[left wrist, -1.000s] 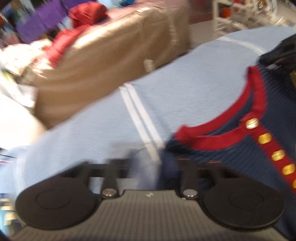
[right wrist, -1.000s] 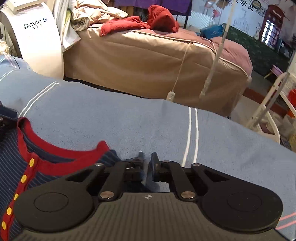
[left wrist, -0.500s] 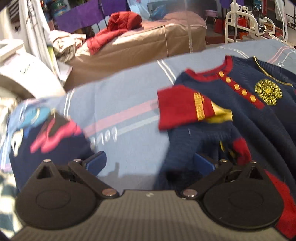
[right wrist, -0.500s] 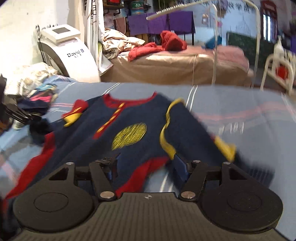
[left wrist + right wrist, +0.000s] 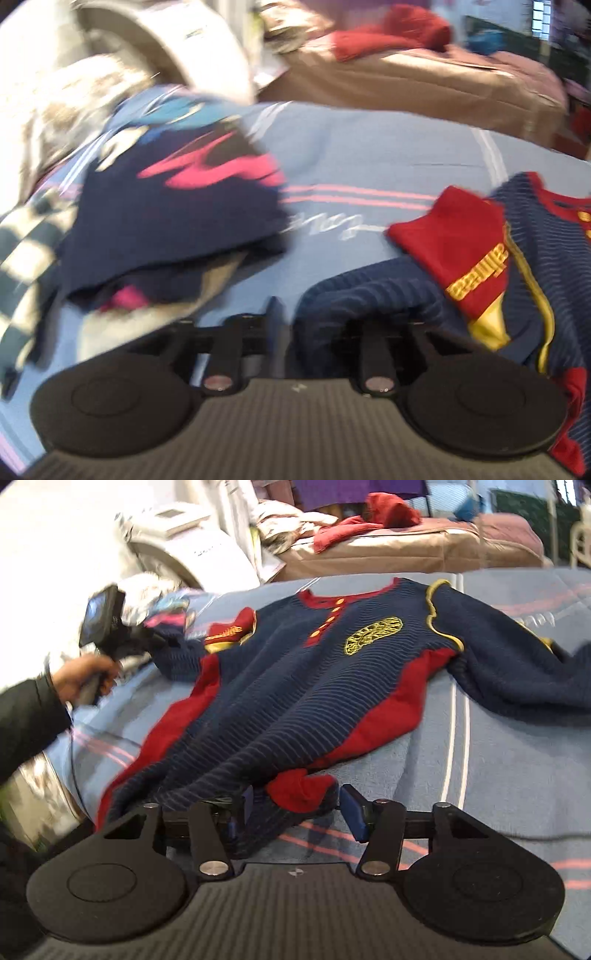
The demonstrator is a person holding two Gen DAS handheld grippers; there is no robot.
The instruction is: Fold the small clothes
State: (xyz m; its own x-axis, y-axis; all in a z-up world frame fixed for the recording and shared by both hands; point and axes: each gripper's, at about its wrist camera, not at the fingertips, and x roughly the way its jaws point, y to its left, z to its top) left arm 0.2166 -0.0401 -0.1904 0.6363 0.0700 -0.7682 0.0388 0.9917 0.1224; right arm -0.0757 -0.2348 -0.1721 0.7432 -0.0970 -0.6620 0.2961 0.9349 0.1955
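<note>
Yellow lettering on the red cuff point(image 5: 469, 254), too blurred and turned to read; white script stitched into the blue sheet point(image 5: 332, 225), unreadable too. One navy ribbed sweater point(image 5: 295, 686) spread front-up across the sheet, with red side panels, red neckline, four yellow buttons point(image 5: 328, 620) countable in a row, and one round yellow emblem point(image 5: 373, 635) on the chest. Yellow piping along the shoulder seams. One sleeve doubled back so the red cuff lay on top near the collar. Left gripper point(image 5: 291, 325) clenched on a fold of navy sleeve fabric, held by a bare hand point(image 5: 85, 672) out of a dark jacket sleeve. Right gripper point(image 5: 295, 808) spread wide at the hem, blue pads point(image 5: 351, 812) either side of a bunched red corner, not pinching it. Beside the sweater, a loose pile point(image 5: 170, 221): one navy piece with pink print, one checked piece underneath. Behind, a white machine point(image 5: 184, 546), label too smeared to read, and a tan bed point(image 5: 406, 550) with a red garment point(image 5: 369, 513) dumped on it.
</note>
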